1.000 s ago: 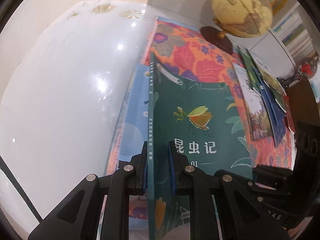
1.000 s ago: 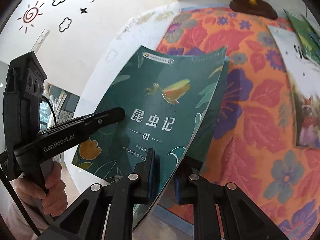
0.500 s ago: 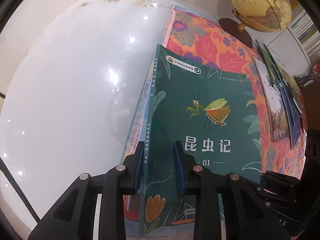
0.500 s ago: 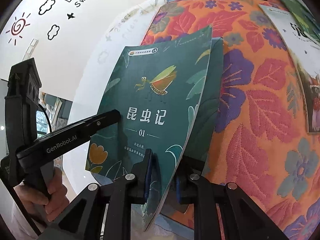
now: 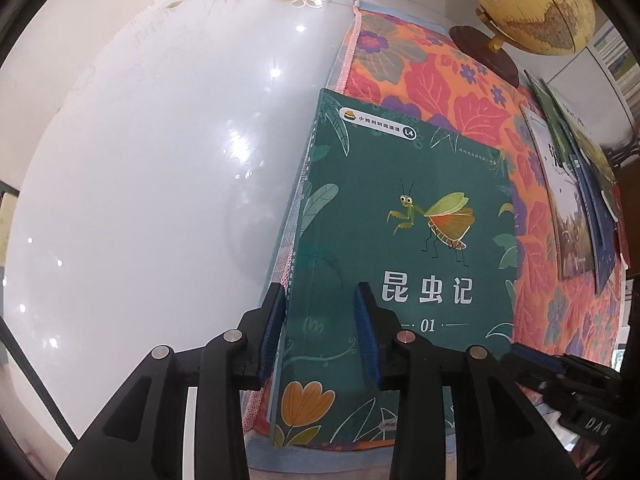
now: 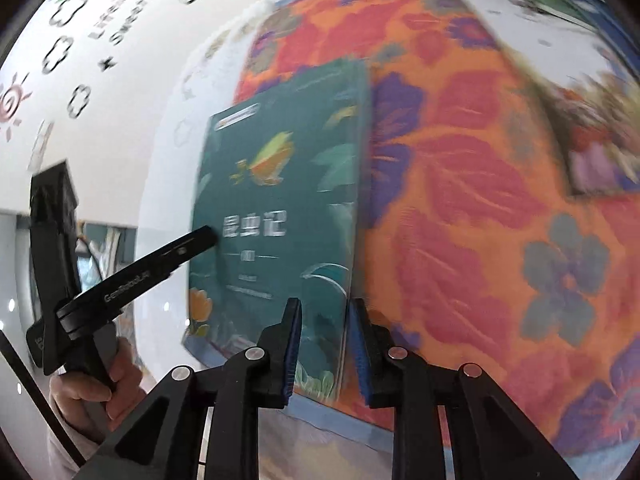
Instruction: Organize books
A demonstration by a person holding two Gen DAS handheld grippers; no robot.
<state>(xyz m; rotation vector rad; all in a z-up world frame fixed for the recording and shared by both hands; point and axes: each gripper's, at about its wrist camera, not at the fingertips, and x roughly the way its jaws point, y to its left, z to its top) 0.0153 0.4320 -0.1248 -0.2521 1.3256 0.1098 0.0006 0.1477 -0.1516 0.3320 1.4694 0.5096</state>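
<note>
A green book (image 5: 404, 216) with a mantis on its cover lies flat on the orange floral cloth (image 5: 436, 80), along the cloth's left edge. My left gripper (image 5: 320, 328) straddles the book's spine edge near the lower left. Its jaws are opening, and the blue pads (image 5: 274, 332) stand clear of the book. In the blurred right wrist view the same book (image 6: 280, 200) has its lower right corner between the jaws of my right gripper (image 6: 325, 344). Those jaws are opening too, with no pad pressing on the cover. A hand (image 6: 92, 396) holds the left gripper (image 6: 160, 264) at the book's left side.
Several thin books (image 5: 572, 208) lie overlapped on the cloth to the right. A globe (image 5: 528, 4) on a dark wooden base stands at the cloth's far end. The glossy white table (image 5: 140, 160) stretches away to the left of the cloth.
The green book has gone from tilted up on its spine to lying flat on the cloth. Both grippers' jaws have widened and let go of it. The right view has swung and blurred.
</note>
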